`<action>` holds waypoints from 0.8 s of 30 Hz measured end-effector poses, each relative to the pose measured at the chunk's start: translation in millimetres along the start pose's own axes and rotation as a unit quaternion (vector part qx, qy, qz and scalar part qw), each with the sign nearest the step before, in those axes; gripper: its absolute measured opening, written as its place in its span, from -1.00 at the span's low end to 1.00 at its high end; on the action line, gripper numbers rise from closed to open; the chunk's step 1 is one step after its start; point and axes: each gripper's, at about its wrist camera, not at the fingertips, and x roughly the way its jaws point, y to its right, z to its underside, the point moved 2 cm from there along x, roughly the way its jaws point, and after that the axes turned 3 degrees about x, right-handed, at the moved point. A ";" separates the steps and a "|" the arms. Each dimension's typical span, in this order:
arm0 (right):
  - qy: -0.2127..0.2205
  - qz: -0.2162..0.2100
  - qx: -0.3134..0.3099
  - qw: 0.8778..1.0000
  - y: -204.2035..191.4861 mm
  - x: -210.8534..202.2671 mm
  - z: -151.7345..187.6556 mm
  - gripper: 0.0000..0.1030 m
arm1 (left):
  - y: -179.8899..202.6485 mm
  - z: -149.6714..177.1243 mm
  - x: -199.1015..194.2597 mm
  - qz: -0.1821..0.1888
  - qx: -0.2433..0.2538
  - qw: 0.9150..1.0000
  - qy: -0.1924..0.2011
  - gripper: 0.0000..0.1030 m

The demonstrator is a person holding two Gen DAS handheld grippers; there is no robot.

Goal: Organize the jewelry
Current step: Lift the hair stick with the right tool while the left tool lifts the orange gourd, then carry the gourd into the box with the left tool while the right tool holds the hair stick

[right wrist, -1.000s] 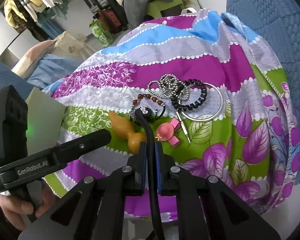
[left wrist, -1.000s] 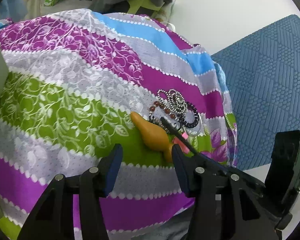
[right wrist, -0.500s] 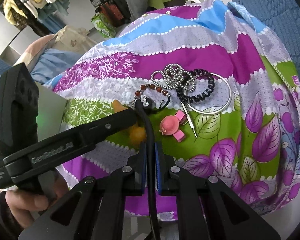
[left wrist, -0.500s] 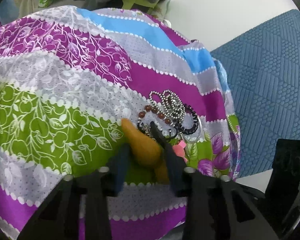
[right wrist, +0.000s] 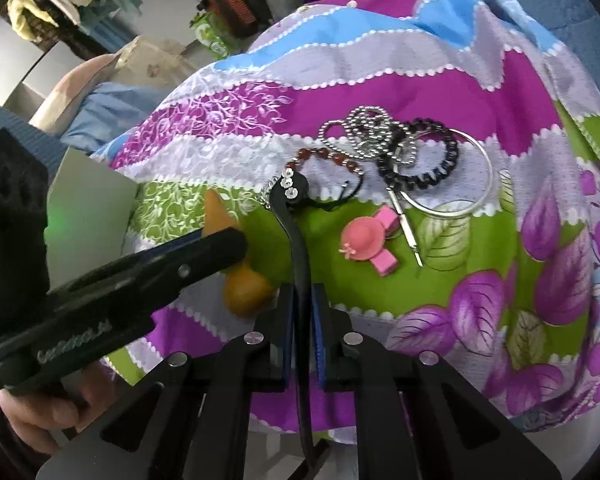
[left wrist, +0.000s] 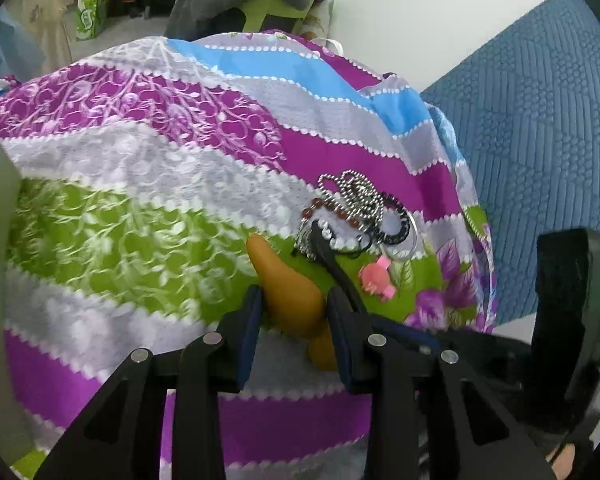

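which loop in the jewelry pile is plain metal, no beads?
The silver bangle, the largest ring at the pile's right edge; the ball chain, red-bead bracelet and black coil are all segmented.

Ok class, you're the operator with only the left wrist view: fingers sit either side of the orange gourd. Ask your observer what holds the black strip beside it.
Observer: The right gripper. Its fingers are shut on the black strip.
Operator: Anything by the pink clip I can't make out?
Observer: A slim metal pin lies right beside the pink hat clip, on its right.
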 end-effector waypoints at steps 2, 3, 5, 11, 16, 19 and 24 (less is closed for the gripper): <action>0.000 0.001 -0.004 1.000 -2.0 1.7 -1.1 -0.77 | -4.8 2.6 -8.1 -0.005 0.002 1.000 0.001 -0.36; 0.000 0.002 -0.008 1.000 -3.3 2.3 -1.7 -0.74 | -5.9 3.6 -11.8 -0.007 0.005 1.000 0.002 -0.36; 0.002 0.009 -0.020 1.000 -7.7 3.9 -2.4 -0.67 | -8.1 5.8 -18.9 -0.010 0.009 1.000 0.004 -0.36; 0.007 0.062 -0.085 0.994 -24.9 15.7 -3.8 -0.69 | -16.6 12.7 -39.1 -0.018 0.014 1.000 0.006 -0.36; 0.016 0.099 -0.107 0.989 -31.7 17.6 -3.7 -0.87 | -21.2 15.2 -56.1 -0.022 0.017 1.000 0.008 -0.36; 0.026 0.110 -0.105 0.988 -33.6 9.8 -2.3 -0.87 | -21.9 16.0 -66.4 -0.024 0.024 0.999 0.006 -0.36; 0.049 0.118 -0.079 0.989 -41.2 -11.6 -3.1 -0.87 | -22.2 16.5 -80.2 -0.029 0.046 0.998 -0.004 -0.36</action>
